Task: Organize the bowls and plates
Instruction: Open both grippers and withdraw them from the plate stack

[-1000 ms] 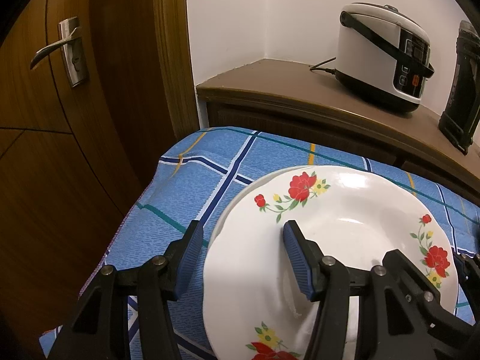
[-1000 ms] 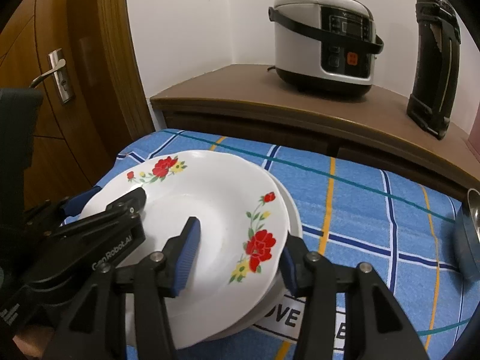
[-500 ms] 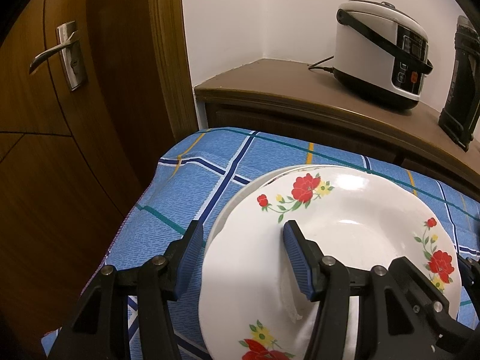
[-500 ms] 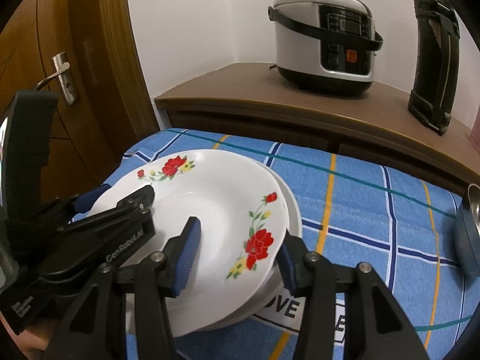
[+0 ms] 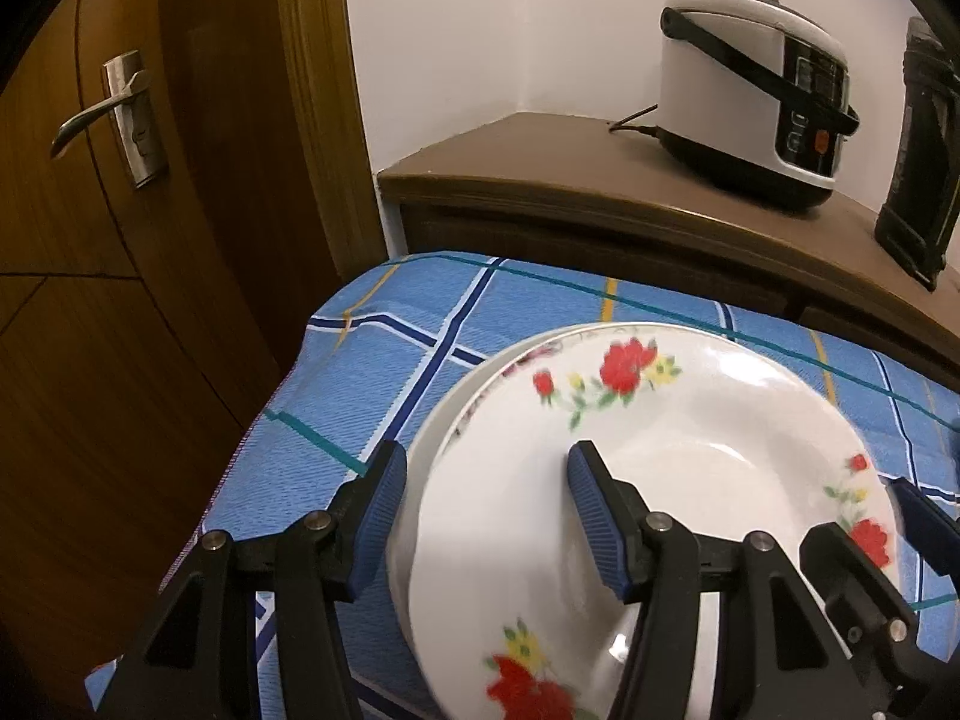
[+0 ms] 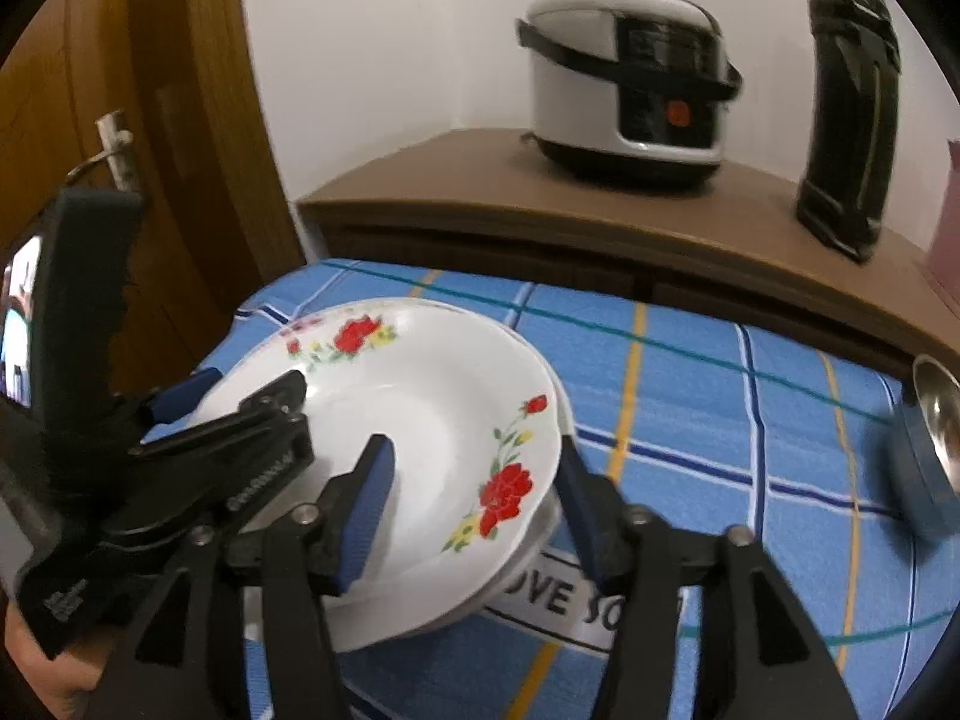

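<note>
While your left tongs (image 5: 486, 510) straddle the near-left rim of the flowered plate (image 5: 690, 462), pads apart and not visibly pressing it, your right tongs (image 6: 474, 504) have just been opening around its right rim, the pads clear of it. That plate lies atop a second plate (image 6: 540, 534) on the blue checked table (image 6: 720, 420), lower centre of both frames

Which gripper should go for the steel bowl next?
Right gripper. Its jaws have just been opening with the flowered plate between them, and the steel bowl lies at its view's right edge. The left gripper straddles the plate's opposite rim, beside the door.
</note>
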Tool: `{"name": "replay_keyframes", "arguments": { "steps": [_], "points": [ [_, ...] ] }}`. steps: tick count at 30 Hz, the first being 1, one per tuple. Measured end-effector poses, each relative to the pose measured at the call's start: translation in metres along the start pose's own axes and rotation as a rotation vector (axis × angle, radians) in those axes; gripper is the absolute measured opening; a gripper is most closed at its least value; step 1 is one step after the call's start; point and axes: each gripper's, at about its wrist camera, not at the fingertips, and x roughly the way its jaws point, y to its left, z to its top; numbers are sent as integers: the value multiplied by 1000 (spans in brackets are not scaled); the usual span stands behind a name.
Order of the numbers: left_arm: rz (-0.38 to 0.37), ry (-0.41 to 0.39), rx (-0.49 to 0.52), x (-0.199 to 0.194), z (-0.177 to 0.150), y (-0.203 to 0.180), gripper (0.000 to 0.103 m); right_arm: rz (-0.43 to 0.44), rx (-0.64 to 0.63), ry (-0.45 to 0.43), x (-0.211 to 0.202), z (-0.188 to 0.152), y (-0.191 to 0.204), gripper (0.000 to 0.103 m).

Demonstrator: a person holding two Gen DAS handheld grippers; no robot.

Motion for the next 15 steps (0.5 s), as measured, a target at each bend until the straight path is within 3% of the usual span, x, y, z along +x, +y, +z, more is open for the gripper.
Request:
{"name": "replay_keyframes", "arguments": {
  "steps": [9,15],
  "points": [
    [-7,-8,-28,-3,-2,3,60,-33,18,-54,-10,-1,-8,73],
    [-6,-51,-21,-30,-3,2,60,-52,67,-75,-26,-5,-23,81]
  ]
}}
